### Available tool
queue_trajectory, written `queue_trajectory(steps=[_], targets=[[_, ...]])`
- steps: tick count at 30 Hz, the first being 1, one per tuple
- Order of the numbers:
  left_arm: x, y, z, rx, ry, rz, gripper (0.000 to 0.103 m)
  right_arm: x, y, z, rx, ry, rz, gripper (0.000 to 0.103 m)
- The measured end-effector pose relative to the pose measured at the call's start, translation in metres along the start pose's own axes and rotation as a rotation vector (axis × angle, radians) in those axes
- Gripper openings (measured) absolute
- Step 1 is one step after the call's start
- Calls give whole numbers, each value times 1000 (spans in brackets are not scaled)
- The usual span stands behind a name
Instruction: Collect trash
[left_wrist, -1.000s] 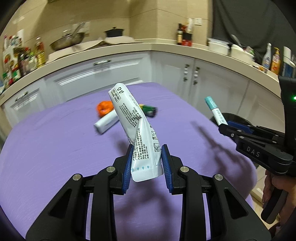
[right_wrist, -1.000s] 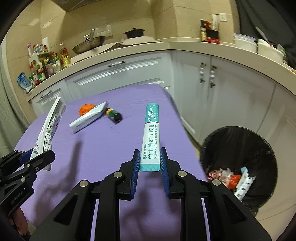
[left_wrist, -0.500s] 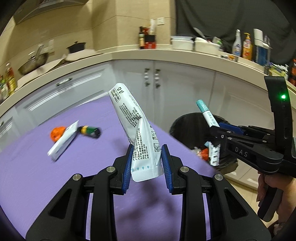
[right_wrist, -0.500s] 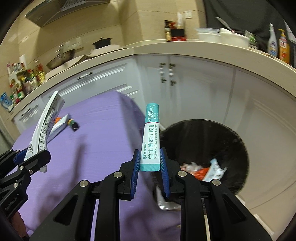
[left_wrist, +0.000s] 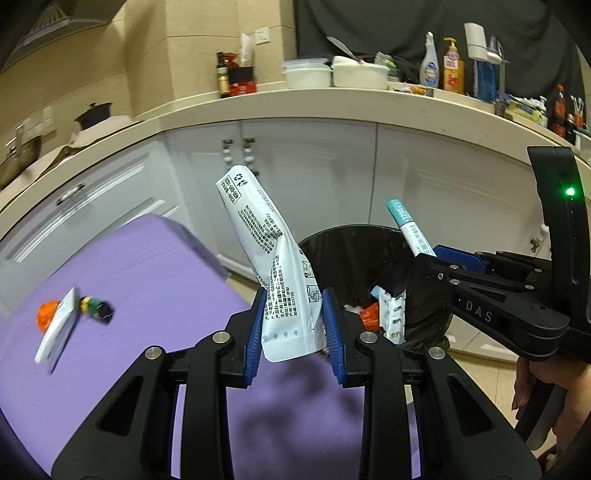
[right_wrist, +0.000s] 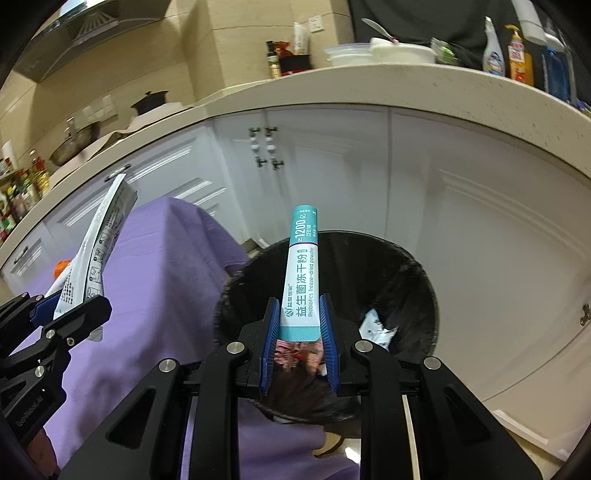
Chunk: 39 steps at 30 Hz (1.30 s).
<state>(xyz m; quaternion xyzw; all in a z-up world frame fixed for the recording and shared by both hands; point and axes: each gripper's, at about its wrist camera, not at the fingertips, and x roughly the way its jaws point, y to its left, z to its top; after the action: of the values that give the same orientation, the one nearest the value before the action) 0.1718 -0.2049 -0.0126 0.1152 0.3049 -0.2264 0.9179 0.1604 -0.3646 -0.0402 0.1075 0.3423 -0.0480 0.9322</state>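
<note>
1. While the left gripper (left_wrist: 294, 325) clamps a white wrapper (left_wrist: 275, 266) over the purple table (left_wrist: 110, 266) edge, its jaws stand narrow.
2. The right gripper (right_wrist: 298, 326) pinches a teal sachet (right_wrist: 301, 273) above the black bin (right_wrist: 413, 280).

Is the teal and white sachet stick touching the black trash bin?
Apart. The right wrist view shows the stick held above the bin, clamped in the right gripper.

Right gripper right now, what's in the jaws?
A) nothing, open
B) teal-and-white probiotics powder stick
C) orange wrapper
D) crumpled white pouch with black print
B: the right gripper has its blue pads closed on the probiotics powder stick, which stands up over the black trash bin.
</note>
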Motion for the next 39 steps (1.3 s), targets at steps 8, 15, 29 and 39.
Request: queue_trajectory(steps=[8,15,29,39], targets=[[40,-24,10,55,28,-46,31,22,-22,3,27,21,-15,28],[57,-19,11,7,62,-38,59,23,-32,-1,52,16,-35,47],[19,23,5,-80,20,36,60,7,-7,9,15,-23,7,49],[-14,86,-13,-166,-1,164,64,10,59,18,-78,-23,115,52]])
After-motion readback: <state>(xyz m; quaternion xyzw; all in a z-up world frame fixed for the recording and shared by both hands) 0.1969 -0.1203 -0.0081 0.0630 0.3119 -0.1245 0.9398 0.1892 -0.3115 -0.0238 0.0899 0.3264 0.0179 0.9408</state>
